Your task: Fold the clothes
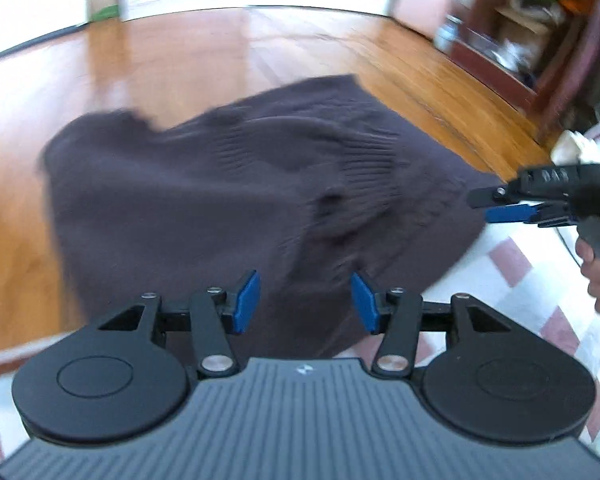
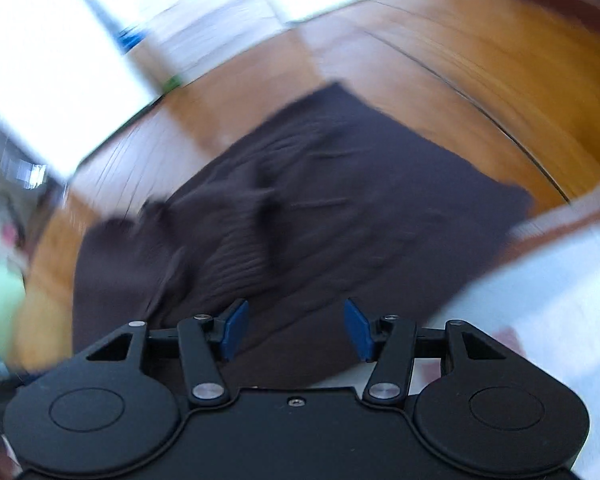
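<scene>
Dark knit sweater (image 1: 204, 200) lies partly folded on the floor (image 1: 180, 60); both my fingers (image 1: 247, 302) gape empty, folds remaining.

Both wrist views tilt down, close over the same dark sweater (image 1: 220, 200); left view catches right tongs (image 1: 485, 206).

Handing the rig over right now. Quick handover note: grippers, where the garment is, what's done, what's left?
Left gripper: open, nothing between the pads, above the near edge of the sweater.
Right gripper: open, empty, also over the near edge; seen from the left wrist view it sits at the sweater's right side.
Sweater: dark brown knit, lying partly on the wooden floor and partly on the checked mat. A ribbed part is folded across the middle, so it looks partly folded; both views are blurred.
Left: probably regrip an edge and finish the fold, then smooth it.
</scene>
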A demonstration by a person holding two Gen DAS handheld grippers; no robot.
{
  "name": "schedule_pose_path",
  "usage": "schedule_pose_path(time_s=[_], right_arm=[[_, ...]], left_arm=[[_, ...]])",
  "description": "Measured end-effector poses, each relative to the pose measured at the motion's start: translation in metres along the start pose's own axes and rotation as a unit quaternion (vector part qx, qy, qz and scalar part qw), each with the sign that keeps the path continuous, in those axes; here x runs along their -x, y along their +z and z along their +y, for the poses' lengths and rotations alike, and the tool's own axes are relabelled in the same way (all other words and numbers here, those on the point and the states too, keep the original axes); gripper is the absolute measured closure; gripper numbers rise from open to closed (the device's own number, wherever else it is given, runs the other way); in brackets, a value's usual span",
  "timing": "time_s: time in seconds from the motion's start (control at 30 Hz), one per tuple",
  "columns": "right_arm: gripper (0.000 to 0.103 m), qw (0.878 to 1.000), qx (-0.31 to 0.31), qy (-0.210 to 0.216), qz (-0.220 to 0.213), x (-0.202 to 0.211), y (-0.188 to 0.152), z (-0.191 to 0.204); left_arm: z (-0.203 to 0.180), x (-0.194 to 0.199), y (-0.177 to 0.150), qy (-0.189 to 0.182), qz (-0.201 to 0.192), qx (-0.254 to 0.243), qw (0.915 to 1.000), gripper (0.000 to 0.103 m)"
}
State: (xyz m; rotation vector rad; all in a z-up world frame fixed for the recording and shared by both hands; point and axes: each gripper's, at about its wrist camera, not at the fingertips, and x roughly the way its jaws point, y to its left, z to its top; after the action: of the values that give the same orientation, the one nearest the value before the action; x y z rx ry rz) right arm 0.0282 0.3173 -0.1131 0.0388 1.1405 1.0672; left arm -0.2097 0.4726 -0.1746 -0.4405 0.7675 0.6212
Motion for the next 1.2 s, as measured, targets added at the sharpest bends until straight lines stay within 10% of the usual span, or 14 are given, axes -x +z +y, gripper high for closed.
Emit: schedule_pose_path(time_s=[0.4, 0.83, 0.9, 0.97, 1.2], right_arm=[[0.036, 0.991, -0.134, -0.019, -0.012, 0.001, 0.034, -0.087], [0.036, 0.984, -0.157, -0.041, -0.070, -0.023, 0.042, -0.101], [0.048, 0.988, -0.127, -0.046, -0.069, -0.024, 0.043, -0.096], [0.087, 0.993, -0.099, -0.046, -0.054, -0.027, 0.041, -0.090], [0.090, 0.992, -0.045, 0.006, -0.116, -0.001, 0.052, -0.046]], left_arm=[[-0.028, -0.087, 0.019, -0.055, 0.137, 0.036, 0.9884, 0.051], [-0.076, -0.100, 0.016, -0.066, 0.120, -0.054, 0.9891, 0.050], [-0.078, -0.100, 0.018, -0.054, 0.118, -0.057, 0.9899, 0.064], [-0.080, -0.099, 0.020, -0.050, 0.113, -0.067, 0.9901, 0.091], [-0.056, -0.065, 0.038, -0.093, 0.094, 0.013, 0.9912, 0.095]])
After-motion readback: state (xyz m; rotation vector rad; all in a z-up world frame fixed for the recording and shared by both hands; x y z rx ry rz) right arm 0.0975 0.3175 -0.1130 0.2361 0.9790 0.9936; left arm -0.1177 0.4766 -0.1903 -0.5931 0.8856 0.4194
